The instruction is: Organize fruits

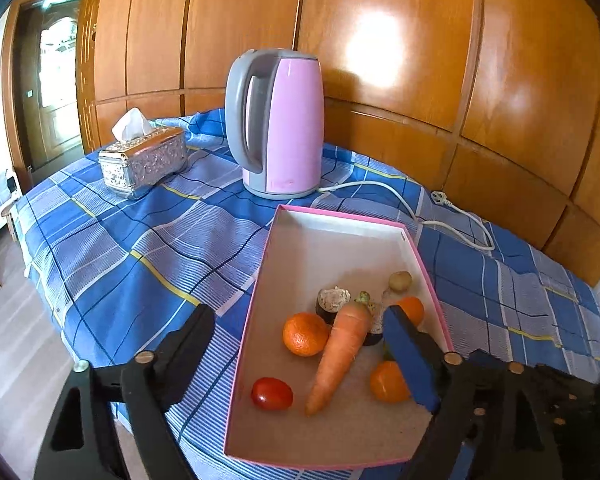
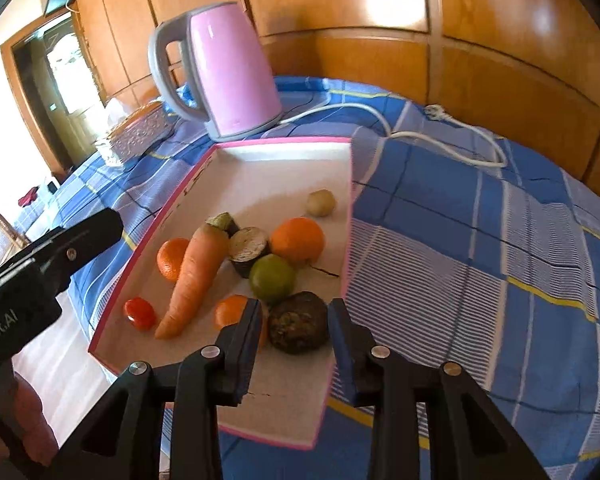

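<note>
A pink-rimmed box (image 1: 257,292) (image 2: 160,216) on the checked cloth holds a carrot (image 1: 340,352) (image 2: 192,280), oranges (image 1: 304,334) (image 2: 298,240), a cherry tomato (image 1: 272,393) (image 2: 140,312), a green lime (image 2: 272,278) and a dark brown round fruit (image 2: 298,326). My left gripper (image 1: 298,312) is wide open over the box's near left side, with the carrot lying loose below and between its fingers. My right gripper (image 2: 294,320) straddles the dark fruit with its jaws narrow. A thin gap shows at the left pad, so they do not press on it.
A pink kettle (image 1: 284,120) (image 2: 228,68) stands behind the box, and its white cord (image 1: 452,220) trails right along the wooden wall. A silver tissue box (image 1: 144,160) sits at the far left. The table edge drops to the floor on the left. A hand (image 2: 28,420) shows bottom left.
</note>
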